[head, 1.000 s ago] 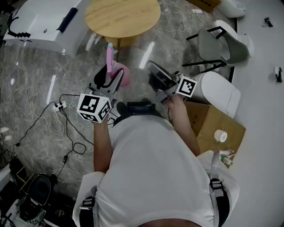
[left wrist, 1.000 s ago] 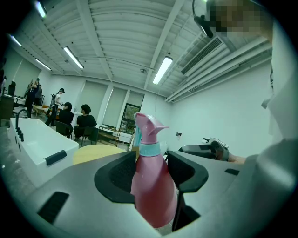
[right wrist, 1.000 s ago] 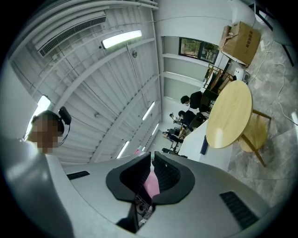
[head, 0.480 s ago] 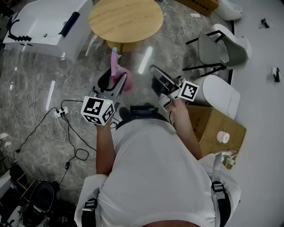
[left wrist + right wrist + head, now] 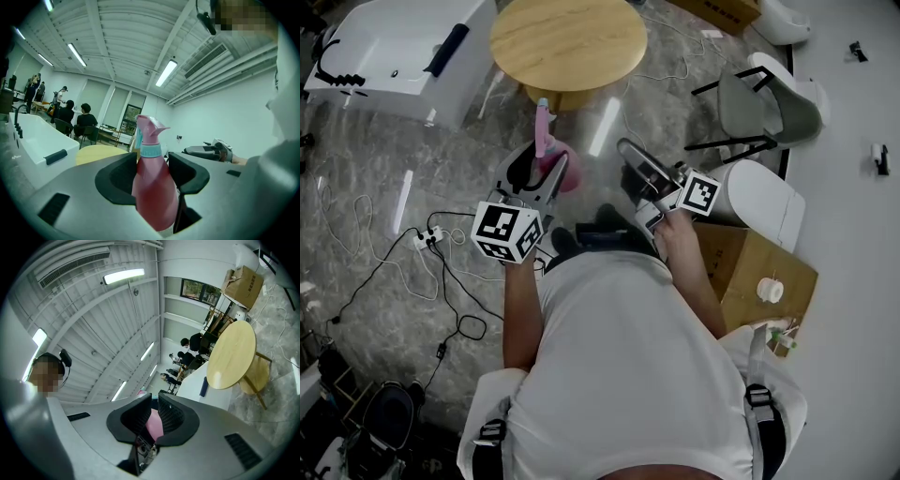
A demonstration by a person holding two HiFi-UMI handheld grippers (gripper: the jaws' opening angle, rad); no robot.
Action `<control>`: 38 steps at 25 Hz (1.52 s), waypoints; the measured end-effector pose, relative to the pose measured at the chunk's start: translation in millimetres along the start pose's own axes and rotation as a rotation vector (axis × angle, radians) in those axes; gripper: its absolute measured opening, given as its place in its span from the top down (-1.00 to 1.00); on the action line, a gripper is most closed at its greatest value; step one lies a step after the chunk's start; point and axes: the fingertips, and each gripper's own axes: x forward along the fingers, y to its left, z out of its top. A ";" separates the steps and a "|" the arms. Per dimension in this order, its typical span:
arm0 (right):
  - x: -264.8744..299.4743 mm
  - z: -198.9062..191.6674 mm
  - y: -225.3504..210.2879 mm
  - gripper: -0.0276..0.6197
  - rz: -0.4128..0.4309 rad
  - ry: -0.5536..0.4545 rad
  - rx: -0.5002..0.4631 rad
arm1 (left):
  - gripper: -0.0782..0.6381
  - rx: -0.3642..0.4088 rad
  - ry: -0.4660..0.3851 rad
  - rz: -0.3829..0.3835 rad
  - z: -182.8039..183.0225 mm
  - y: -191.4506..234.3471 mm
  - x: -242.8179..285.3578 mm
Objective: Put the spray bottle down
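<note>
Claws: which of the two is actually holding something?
The left claw: its jaws clamp the pink spray bottle. The right claw grips nothing; its jaws stand slightly apart.

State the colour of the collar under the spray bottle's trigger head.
Pale teal collar; clearest in the left gripper view.

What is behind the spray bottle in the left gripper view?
A round wooden table and seated people show behind the pink spray bottle, which the left gripper clamps in its jaws. The bottle hides the table's right edge.
</note>
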 end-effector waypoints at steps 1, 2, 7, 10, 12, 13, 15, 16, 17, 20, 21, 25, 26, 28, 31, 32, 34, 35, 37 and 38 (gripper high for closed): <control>0.7 0.2 -1.3 0.82 0.001 -0.001 0.004 | 0.19 0.001 0.003 0.001 -0.8 0.3 0.6; 1.6 1.0 -3.2 0.82 0.003 -0.001 0.008 | 0.19 0.002 0.008 0.004 -1.7 0.9 1.8; 3.1 2.1 -14.4 0.82 0.031 0.005 0.017 | 0.19 0.020 0.023 0.030 -9.1 2.6 6.9; 11.7 12.9 -30.3 0.82 0.055 0.014 0.032 | 0.19 0.028 0.034 0.055 -10.9 11.8 22.8; 28.3 40.1 -49.0 0.82 0.057 0.022 0.055 | 0.19 0.019 0.053 0.073 -1.9 27.1 51.5; 35.7 52.9 -57.5 0.82 0.058 0.025 0.067 | 0.19 0.016 0.063 0.080 2.2 33.5 64.7; 46.1 72.4 -71.8 0.82 0.065 0.028 0.083 | 0.19 0.018 0.080 0.093 6.5 42.0 85.8; 50.0 81.1 -78.4 0.82 0.069 0.030 0.087 | 0.19 0.022 0.086 0.098 8.1 45.0 95.7; 53.1 90.1 -84.8 0.82 0.074 0.032 0.091 | 0.19 0.026 0.091 0.104 10.2 47.6 106.0; 58.3 118.9 -102.3 0.82 0.085 0.035 0.107 | 0.19 0.034 0.101 0.122 18.3 51.5 138.7; 59.5 128.3 -107.2 0.82 0.091 0.038 0.111 | 0.19 0.036 0.103 0.127 21.0 52.1 149.4; 62.1 157.9 -125.0 0.82 0.110 0.054 0.130 | 0.19 0.042 0.107 0.150 28.3 53.2 185.7; 61.9 164.3 -129.1 0.82 0.114 0.058 0.134 | 0.19 0.043 0.108 0.157 29.8 53.4 193.2; 62.9 177.2 -136.6 0.82 0.123 0.065 0.139 | 0.19 0.045 0.107 0.170 33.4 55.5 207.3; 62.9 193.6 -148.3 0.82 0.133 0.080 0.145 | 0.19 0.045 0.104 0.196 36.5 60.1 225.9; 61.4 198.4 -152.6 0.82 0.134 0.083 0.148 | 0.19 0.045 0.103 0.204 36.8 60.7 231.3; 58.3 208.2 -162.0 0.82 0.135 0.087 0.152 | 0.19 0.047 0.101 0.217 37.7 60.8 241.4; 57.5 212.8 -165.8 0.82 0.135 0.085 0.155 | 0.19 0.048 0.101 0.221 38.3 60.7 245.7; 57.8 220.0 -170.0 0.82 0.140 0.080 0.165 | 0.19 0.050 0.103 0.226 39.5 61.4 252.2; 58.9 222.9 -171.1 0.82 0.144 0.078 0.167 | 0.19 0.050 0.104 0.228 40.4 62.7 255.1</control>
